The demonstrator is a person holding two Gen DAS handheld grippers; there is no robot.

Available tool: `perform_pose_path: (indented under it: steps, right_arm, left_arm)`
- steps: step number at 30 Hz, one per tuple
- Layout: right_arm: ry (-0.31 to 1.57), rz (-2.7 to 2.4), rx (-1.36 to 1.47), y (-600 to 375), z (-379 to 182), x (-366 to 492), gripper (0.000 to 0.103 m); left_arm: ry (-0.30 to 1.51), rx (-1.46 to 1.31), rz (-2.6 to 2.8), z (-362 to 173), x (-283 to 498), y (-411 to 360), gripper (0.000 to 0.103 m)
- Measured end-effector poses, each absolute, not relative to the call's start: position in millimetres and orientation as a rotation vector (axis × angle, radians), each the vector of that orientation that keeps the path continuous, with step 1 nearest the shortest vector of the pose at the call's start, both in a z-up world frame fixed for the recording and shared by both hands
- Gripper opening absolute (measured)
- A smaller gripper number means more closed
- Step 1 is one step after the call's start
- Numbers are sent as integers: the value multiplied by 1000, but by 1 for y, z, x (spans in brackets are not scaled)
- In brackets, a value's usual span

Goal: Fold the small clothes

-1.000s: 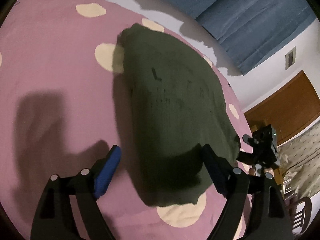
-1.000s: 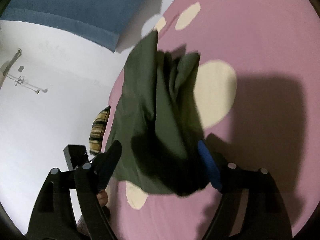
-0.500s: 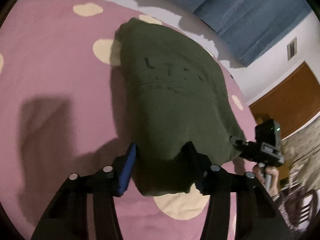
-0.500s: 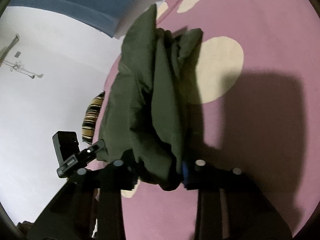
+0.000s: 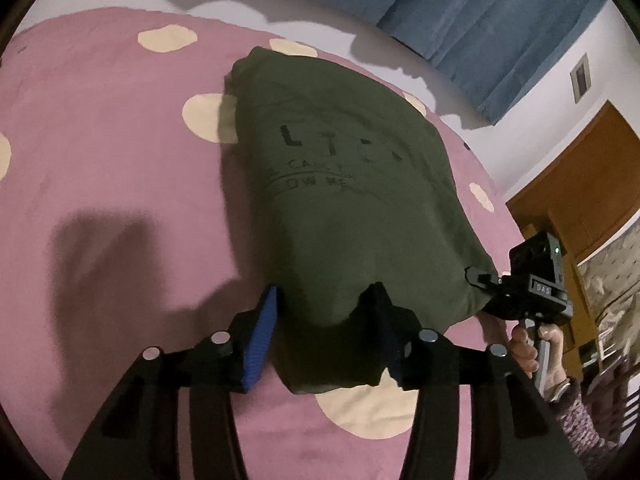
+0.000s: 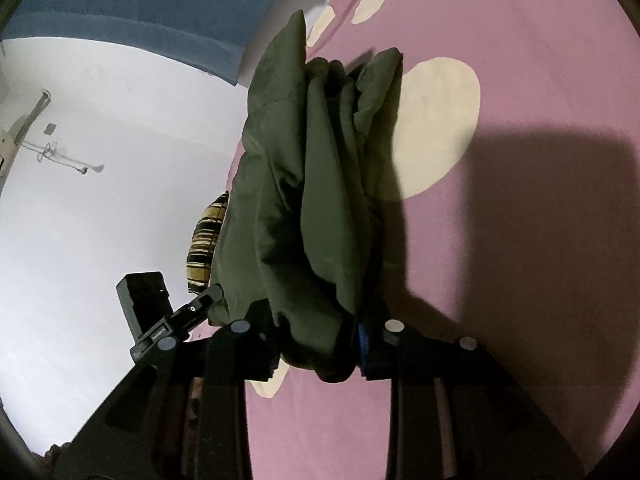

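On the pink bedspread [image 5: 112, 168] with cream dots, the dark green garment [image 5: 344, 184] lay folded in a bundle, its far end resting on the bed and its near edge gathered up in both tools. The left hand-held gripper [image 5: 324, 332] was closed on the near hem, the blue pad [image 5: 260, 344] against one side of the cloth and the dark finger against the other; its jaws had just been closing, then eased slightly apart, with the cloth between them throughout. Black lettering was visible on the upper face of the garment, only partly legible. The right hand-held gripper [image 6: 316, 344] pinched a thick bunch of folds at the near corner; its jaws had just been closing and stood narrow around the fabric. In the left wrist view the right tool appeared at the garment's right corner, held by a hand [image 5: 536, 352] in a patterned sleeve. In the right wrist view the garment rose in vertical pleats from the jaws. A blue curtain [image 5: 480, 16] hung beyond the bed, and a striped cushion [image 6: 206, 248] lay behind the garment.
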State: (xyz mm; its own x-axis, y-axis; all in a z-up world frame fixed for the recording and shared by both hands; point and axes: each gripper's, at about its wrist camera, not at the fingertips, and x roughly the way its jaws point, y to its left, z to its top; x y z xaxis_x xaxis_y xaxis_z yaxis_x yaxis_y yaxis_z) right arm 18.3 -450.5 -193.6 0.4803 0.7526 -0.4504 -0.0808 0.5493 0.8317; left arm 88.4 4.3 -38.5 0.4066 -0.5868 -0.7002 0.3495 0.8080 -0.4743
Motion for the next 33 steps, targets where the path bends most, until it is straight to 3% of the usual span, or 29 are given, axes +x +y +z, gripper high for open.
perform_pose_path:
  steps: [16,24,33]
  right_arm:
    - [882,565,873,-481,-200,-15,44]
    - [867,540,844,-486,-195,-39,50]
    - [850,493,766,-476,-186,-55,72]
  left_arm:
    - [946,-293,-502,-38,67,16,76]
    - [916,-273,-468,-31,49,16,78]
    - [886,-140,-373,-32,18,-4,78]
